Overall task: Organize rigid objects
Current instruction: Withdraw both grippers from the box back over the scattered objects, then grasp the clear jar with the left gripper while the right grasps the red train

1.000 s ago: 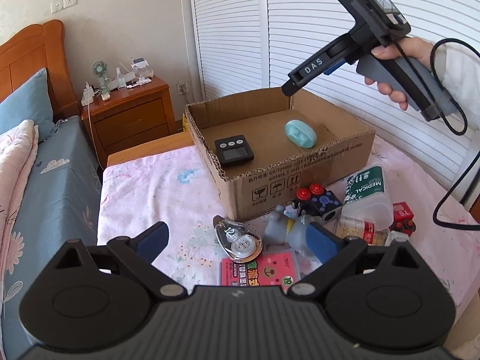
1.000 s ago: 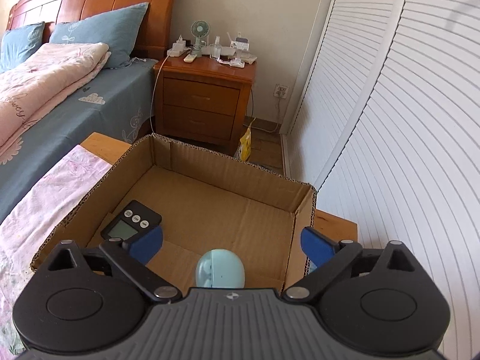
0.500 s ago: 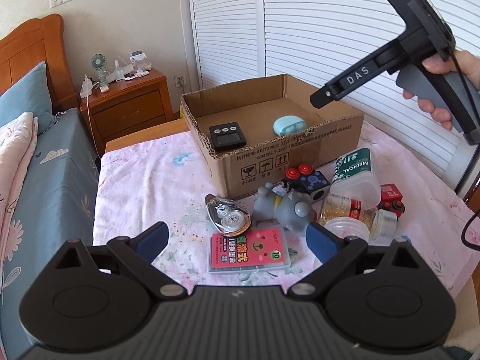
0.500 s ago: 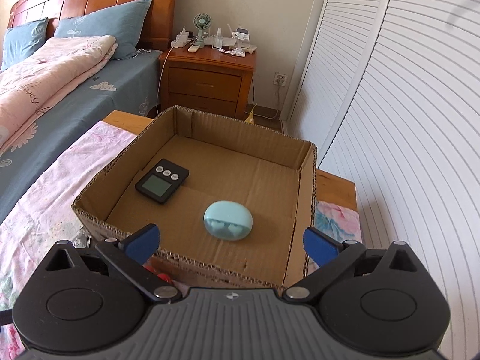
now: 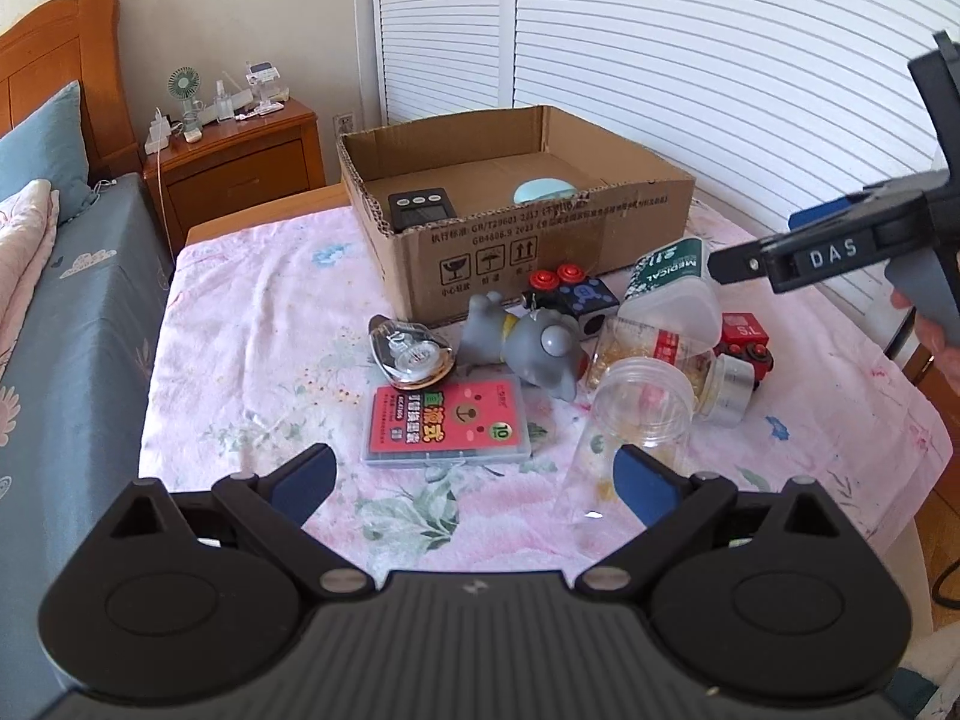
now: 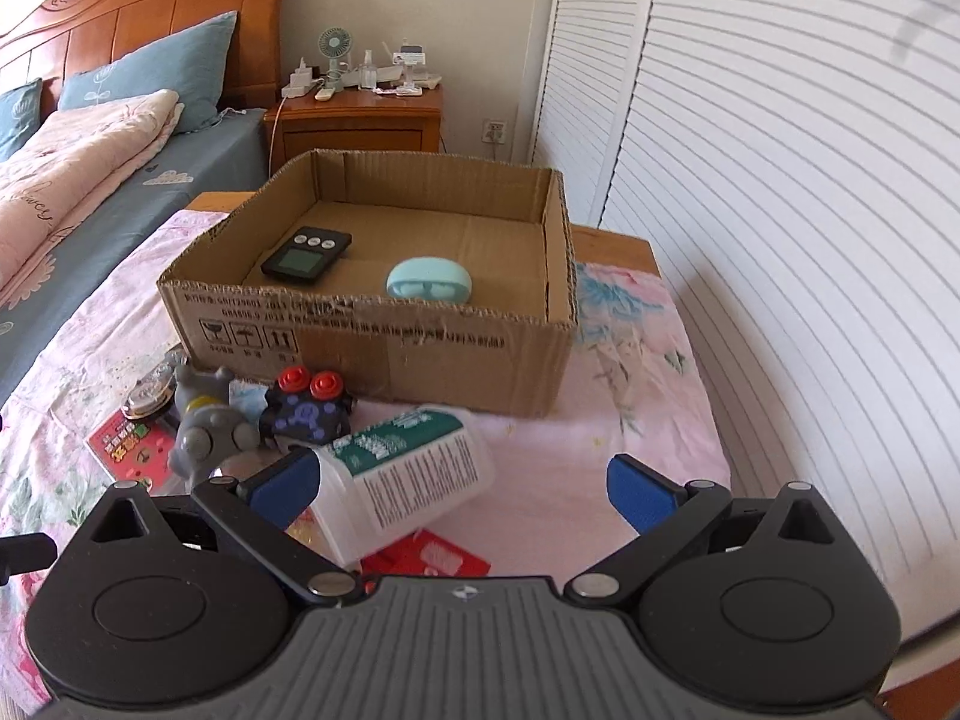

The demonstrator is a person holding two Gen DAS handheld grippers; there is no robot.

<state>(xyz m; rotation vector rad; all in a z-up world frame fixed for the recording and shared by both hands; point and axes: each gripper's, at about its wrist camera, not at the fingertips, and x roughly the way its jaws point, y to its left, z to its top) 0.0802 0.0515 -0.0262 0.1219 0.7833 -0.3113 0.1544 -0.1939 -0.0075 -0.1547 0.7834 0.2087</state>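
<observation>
Left wrist view takes in a table draped in a pink floral cloth (image 5: 252,324), and on its far side an open brown cardboard box (image 5: 540,252) printed with black handling symbols. Inside that box, seen best from the right wrist view, a black digital timer with three round buttons (image 6: 306,255) lies flat toward the left, and a pale blue oval earbud case (image 6: 428,284) rests apart from it toward the right. In front of the box lies a loose cluster: a clear plastic tub with a green and white MEDICAL label (image 5: 669,282) tipped on its side, a clear empty plastic jar (image 5: 636,438) nearest the left gripper, a grey rubber animal toy (image 5: 528,342) on its side, a flat red card pack in a clear case (image 5: 447,420), a glass jar of golden contents with a silver lid (image 5: 690,360), a black cube with two red knobs (image 5: 570,297), a transparent teardrop tape dispenser (image 5: 411,351), and a small red block marked SL (image 5: 744,330). The left gripper (image 5: 474,480) hangs over the near edge of the table, blue pads spread wide and holding nothing. The right gripper (image 6: 462,489) is likewise spread wide and empty above the labelled tub, with its left pad just in front of the tub's clear end.
</observation>
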